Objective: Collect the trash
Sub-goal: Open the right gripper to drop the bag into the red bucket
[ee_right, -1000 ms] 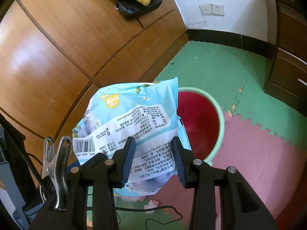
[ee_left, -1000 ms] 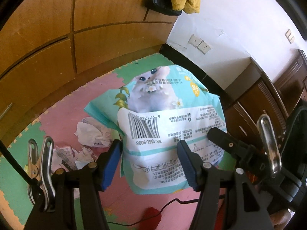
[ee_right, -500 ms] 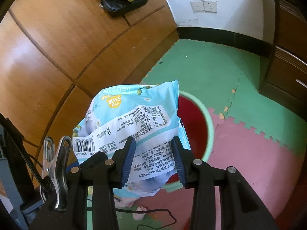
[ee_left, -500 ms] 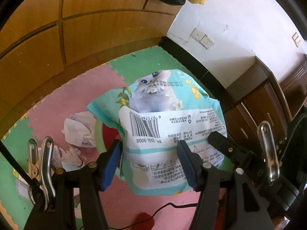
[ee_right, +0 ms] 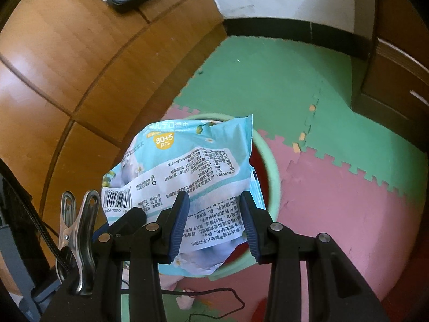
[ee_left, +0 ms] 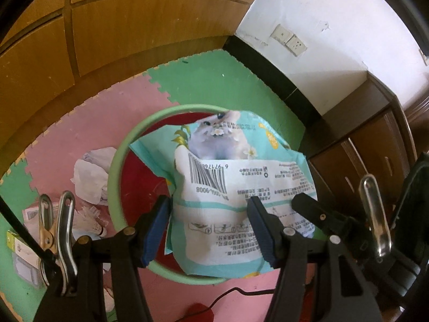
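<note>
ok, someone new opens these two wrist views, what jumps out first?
The crumpled teal wet-wipes pack with a cat picture and barcode, clamped between both grippers, left gripper and right gripper, filling the middle of each view. Right under it sits a red bin with a pale green rim on the pink and green foam mat. Crumpled paper lies on the mat left of the bin.

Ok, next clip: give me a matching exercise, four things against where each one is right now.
Things:
1. wipes packet
2. bin
3. crumpled paper
4. black cable

Places:
A. on the pink mat, left of the bin
B. between both grippers' fingers, over the bin
C. on the floor, near edge of the right wrist view
D. on the foam mat, under the packet

Pairs: 1-B, 2-D, 3-A, 4-C
</note>
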Available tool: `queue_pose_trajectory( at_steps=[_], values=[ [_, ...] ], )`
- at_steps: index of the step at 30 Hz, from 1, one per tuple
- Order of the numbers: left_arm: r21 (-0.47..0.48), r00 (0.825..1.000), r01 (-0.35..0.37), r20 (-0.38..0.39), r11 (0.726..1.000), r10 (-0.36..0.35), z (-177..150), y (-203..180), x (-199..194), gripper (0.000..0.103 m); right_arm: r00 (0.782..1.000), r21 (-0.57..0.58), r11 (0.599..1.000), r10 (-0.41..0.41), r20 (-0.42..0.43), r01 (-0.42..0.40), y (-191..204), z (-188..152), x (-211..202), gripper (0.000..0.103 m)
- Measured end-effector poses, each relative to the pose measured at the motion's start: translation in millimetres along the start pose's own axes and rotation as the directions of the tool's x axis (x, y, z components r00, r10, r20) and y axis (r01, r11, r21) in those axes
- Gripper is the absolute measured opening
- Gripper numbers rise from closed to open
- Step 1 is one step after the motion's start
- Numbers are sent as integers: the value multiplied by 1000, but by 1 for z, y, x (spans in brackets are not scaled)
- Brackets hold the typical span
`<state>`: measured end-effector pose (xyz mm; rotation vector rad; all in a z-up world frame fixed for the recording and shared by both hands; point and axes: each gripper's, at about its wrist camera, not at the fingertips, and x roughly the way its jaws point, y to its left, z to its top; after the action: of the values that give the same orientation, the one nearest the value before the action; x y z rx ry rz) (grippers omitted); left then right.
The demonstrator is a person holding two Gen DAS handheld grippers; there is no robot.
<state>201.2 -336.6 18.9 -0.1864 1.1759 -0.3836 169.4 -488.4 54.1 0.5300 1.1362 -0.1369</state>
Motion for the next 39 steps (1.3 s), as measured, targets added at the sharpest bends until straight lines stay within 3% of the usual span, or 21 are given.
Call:
queue_pose_trajectory(
  at_steps=[13,19,33,39],
  values=[
    [-56,999,-32,-10,998,31,10,20,17,61,997,94,995,51,-66,-45,-11,-1,19,43],
    [-40,999,-51,-1,998,51,10,20,12,61,998,143,989,45,-44,-38,-20,1,13,49],
    [-12,996,-69,49,998,69,10,17,-25,61,997,13,999,52,-53,-52,14,-5,-2,49],
    [-22,994,-85,73,996,87,11,23,-50,61,996,32,997,69,-51,-68,15,-8,-10,49]
  ],
)
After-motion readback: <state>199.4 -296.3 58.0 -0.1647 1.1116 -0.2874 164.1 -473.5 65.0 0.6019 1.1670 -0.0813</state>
